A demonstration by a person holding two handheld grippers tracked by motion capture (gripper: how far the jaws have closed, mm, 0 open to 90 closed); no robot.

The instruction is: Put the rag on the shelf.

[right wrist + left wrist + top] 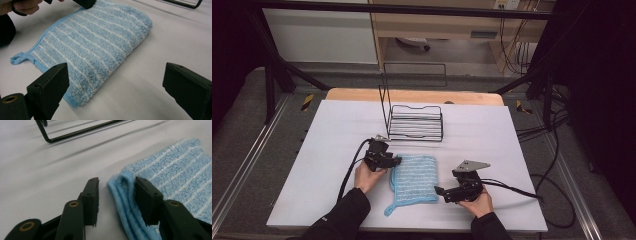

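Left tongs [116,195] sit half apart around the blue striped cloth's [414,177] near-left edge, not pinching it; right tongs [115,82] gape wide beside it.

Looking down and forward from above the near edge of the table [337,130], taking in the whole top from some way off. Riding low on the left gripper [116,195], peering close along its jaws at the cloth's [175,170] edge. Riding low on the right gripper [115,90], facing that cloth from the other side. Sharing the cloth and wire rack [416,122] across all three
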